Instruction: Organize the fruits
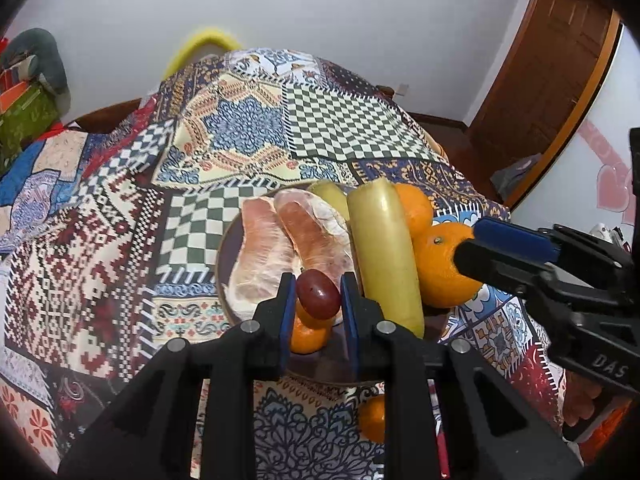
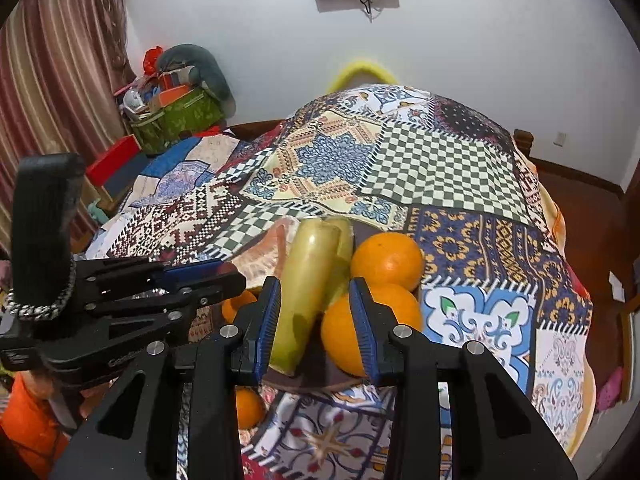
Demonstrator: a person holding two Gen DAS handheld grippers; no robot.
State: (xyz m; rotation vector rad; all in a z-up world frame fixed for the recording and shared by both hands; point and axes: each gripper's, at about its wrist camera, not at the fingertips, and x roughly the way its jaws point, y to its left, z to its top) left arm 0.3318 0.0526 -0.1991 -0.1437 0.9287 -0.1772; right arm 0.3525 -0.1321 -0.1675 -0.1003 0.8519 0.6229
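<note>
Glossy oval red grape (image 1: 318,294) pinched between left gripper (image 1: 318,300) fingers (image 1: 286,312)

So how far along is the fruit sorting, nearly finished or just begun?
Well along, it seems. Already on the plate: two peeled pomelo segments, two pale green fruits and oranges. In hand: the left hand-held gripper is shut on a dark red grape above the plate. The right hand-held gripper holds nothing visible. Left: one small orange on the tablecloth.
</note>
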